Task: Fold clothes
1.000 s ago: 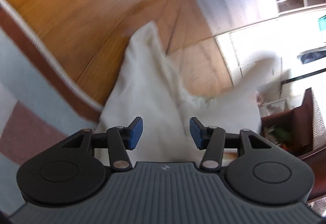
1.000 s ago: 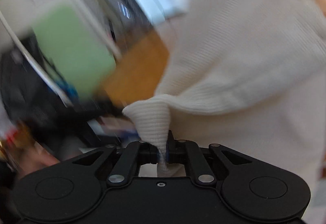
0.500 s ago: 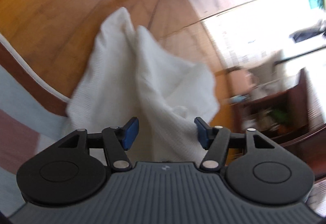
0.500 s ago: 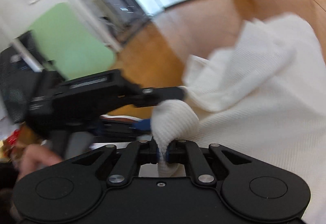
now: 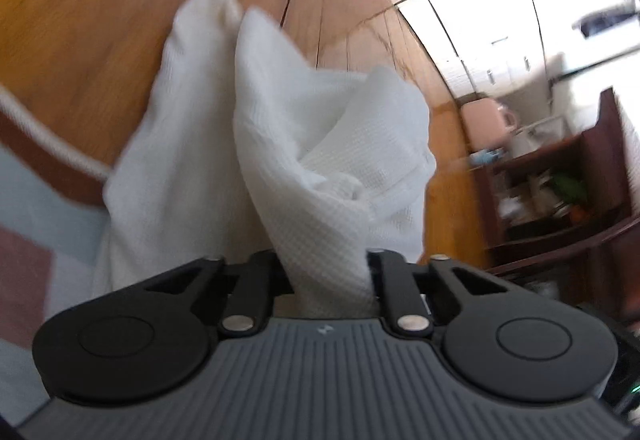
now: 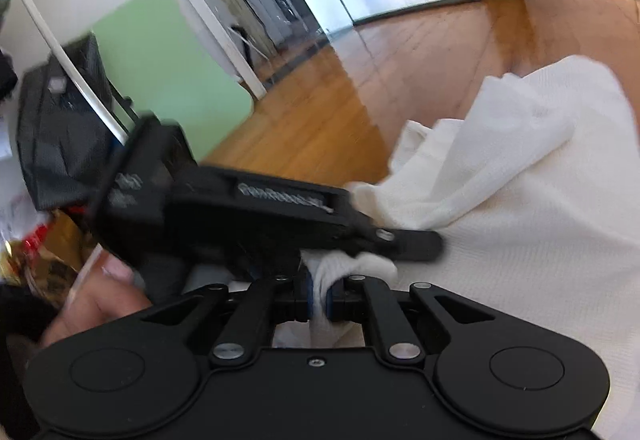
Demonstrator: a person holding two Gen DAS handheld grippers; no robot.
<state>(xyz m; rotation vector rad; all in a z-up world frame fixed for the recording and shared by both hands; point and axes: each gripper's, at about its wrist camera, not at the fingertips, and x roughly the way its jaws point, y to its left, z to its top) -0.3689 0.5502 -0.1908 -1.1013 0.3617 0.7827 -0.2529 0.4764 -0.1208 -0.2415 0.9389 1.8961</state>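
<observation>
Two grippers hold one white waffle-knit garment (image 5: 304, 176) at once, and both grips sit close together, which suggests the person is taking two nearby points of an edge to lift and spread the cloth before a fold; that is a judgement only. In the left wrist view the left gripper (image 5: 328, 276) has a thick bunch of cloth filling the gap between its fingers at lower centre, so it looks clenched on the garment, though the pads themselves are hidden by the fabric. From there the cloth rises in loose folds toward the middle of the frame, over a wooden floor (image 5: 100, 20), with a striped rug (image 5: 36, 176) at the left edge. The right wrist view shows what the left cannot: the right gripper (image 6: 318, 298), its blue pads pinched tight on a small wad of the same garment (image 6: 532, 216), and the left gripper (image 6: 256, 216) seen from the side across the middle of the frame, its tip against the cloth. A hand (image 6: 96, 304) shows at lower left.
</observation>
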